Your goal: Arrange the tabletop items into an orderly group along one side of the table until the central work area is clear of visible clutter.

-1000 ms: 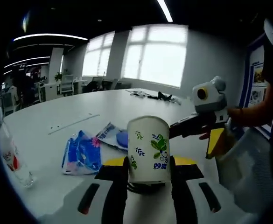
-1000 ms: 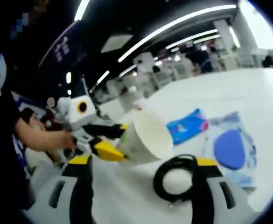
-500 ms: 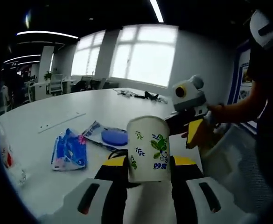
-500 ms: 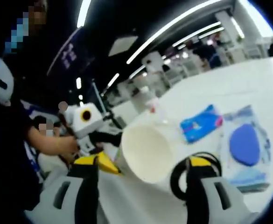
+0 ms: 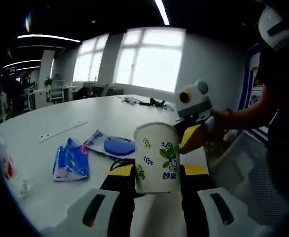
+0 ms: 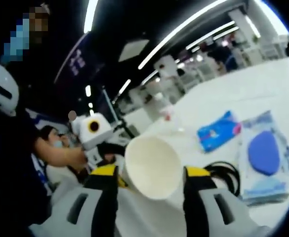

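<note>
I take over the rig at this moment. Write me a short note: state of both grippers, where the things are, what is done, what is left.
Left gripper: shut on the paper cup, held upright above the table.
Right gripper: its fingers stand on either side of the cup's open mouth; I cannot tell if they press it.
On the table: blue tissue pack, clear packet with a blue disc, black cable coil, and a plastic bottle near the edge.
Done: the cup is lifted.
Left: place the cup, then gather the pack, packet, cable and bottle along one side.
</note>
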`<state>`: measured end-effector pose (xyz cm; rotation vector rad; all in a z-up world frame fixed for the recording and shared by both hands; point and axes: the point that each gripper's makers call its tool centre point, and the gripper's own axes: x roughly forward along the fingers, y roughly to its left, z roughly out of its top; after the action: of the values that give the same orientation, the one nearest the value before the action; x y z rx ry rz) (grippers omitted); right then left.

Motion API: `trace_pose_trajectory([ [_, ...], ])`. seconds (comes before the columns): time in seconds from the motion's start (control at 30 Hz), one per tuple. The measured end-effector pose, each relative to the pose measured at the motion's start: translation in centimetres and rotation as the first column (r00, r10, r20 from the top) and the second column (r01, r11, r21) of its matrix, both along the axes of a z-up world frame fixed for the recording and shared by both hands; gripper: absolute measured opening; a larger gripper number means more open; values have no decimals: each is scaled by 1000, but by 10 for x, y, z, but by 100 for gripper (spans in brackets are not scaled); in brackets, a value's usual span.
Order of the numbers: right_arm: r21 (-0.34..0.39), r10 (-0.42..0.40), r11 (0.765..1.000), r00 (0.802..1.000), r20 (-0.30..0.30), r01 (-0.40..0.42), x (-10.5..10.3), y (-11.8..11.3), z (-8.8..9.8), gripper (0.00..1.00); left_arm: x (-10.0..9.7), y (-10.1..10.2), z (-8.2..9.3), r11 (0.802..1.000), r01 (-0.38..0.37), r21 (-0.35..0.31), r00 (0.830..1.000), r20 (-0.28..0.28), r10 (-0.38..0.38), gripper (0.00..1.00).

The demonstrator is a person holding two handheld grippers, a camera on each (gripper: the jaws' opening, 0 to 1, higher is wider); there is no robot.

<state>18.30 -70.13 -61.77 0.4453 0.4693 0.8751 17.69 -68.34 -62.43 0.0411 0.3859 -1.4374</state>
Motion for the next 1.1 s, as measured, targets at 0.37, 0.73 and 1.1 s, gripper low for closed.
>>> trace_pose_trajectory([
  [0.37, -29, -5, 1000, 1000, 28, 6, 1, -1, 1, 40, -1, 1, -10, 998, 5, 59, 1000, 18, -6, 35],
  [0.73, -96, 7, 995, 998, 65, 0, 2, 0, 0, 35, 0, 1, -19, 994, -5, 112, 1000, 3, 5, 38],
  [1.1, -168, 53, 985, 996, 76, -40, -3, 3, -7, 35, -3, -1, -22, 988, 18, 152, 1000, -10, -17, 48],
])
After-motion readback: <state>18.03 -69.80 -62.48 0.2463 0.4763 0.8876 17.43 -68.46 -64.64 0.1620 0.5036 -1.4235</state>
